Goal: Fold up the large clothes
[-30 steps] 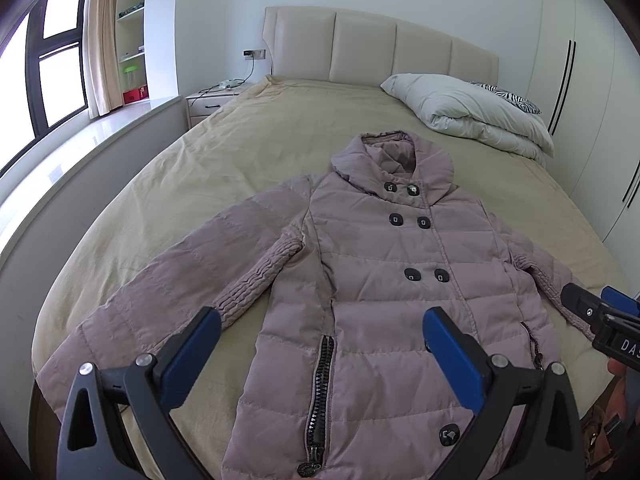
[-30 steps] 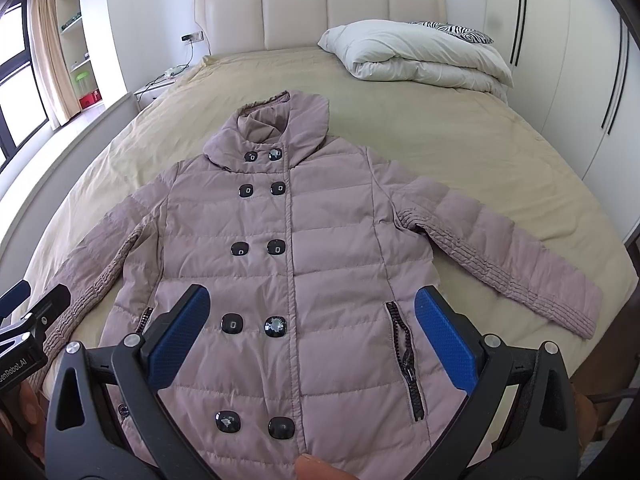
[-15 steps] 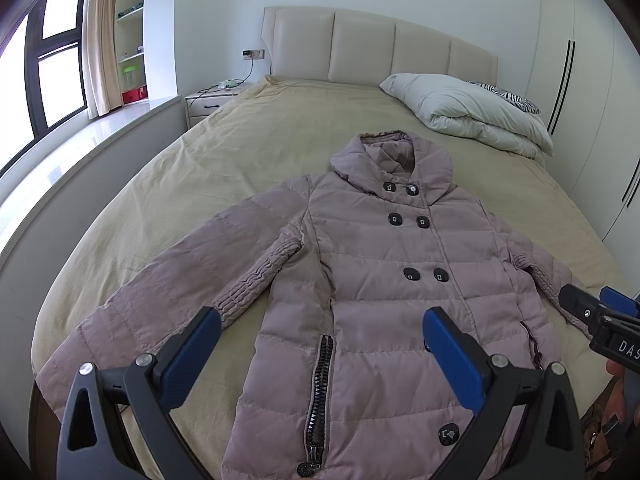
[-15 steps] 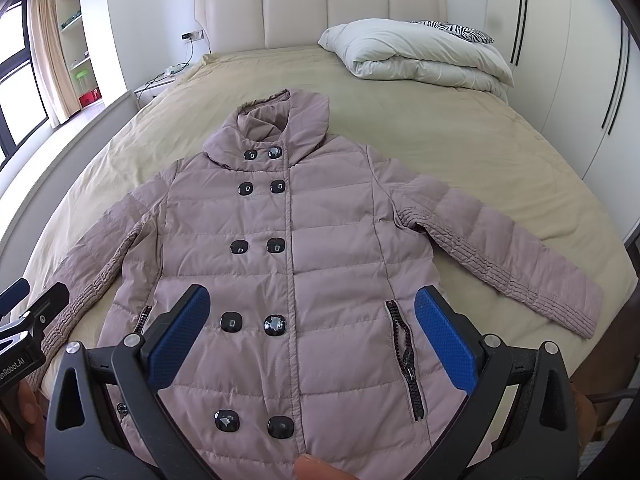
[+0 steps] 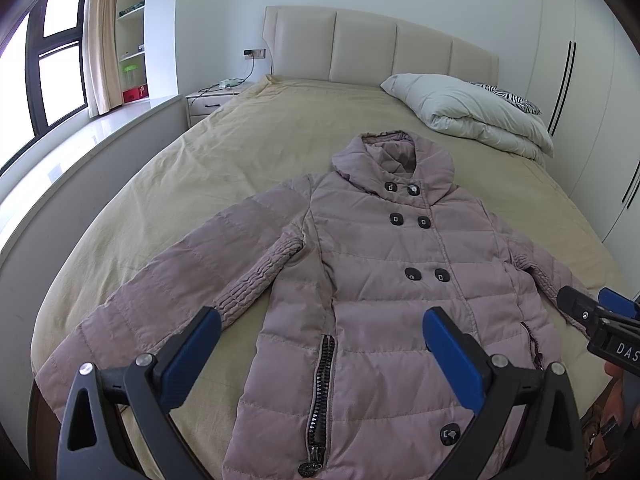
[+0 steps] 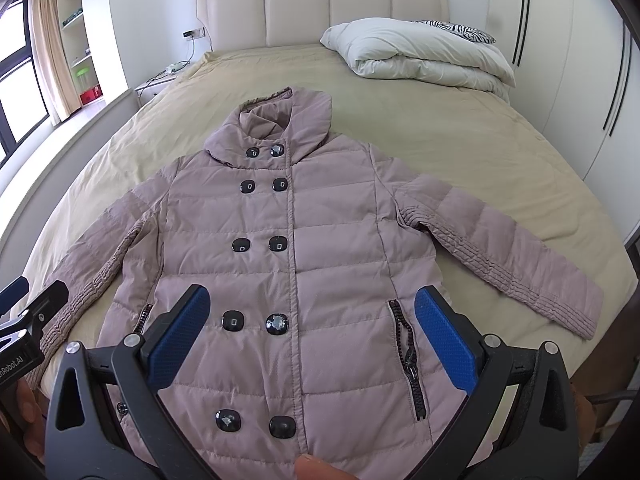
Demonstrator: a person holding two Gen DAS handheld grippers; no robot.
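Jacket [image 6: 304, 248] flat beneath both open tools

Left gripper [image 5: 322, 346] held low and level, blue pads [image 5: 188, 362] spread wide apart, nothing between them. Right gripper [image 6: 312, 330] likewise low and level, pads [image 6: 444, 336] set wide, gripping nothing. Each visible at the edge of the other's view, side by side and well apart. A fingertip [image 6: 314, 468], probably of the right hand, showing at the bottom edge of the right wrist view.
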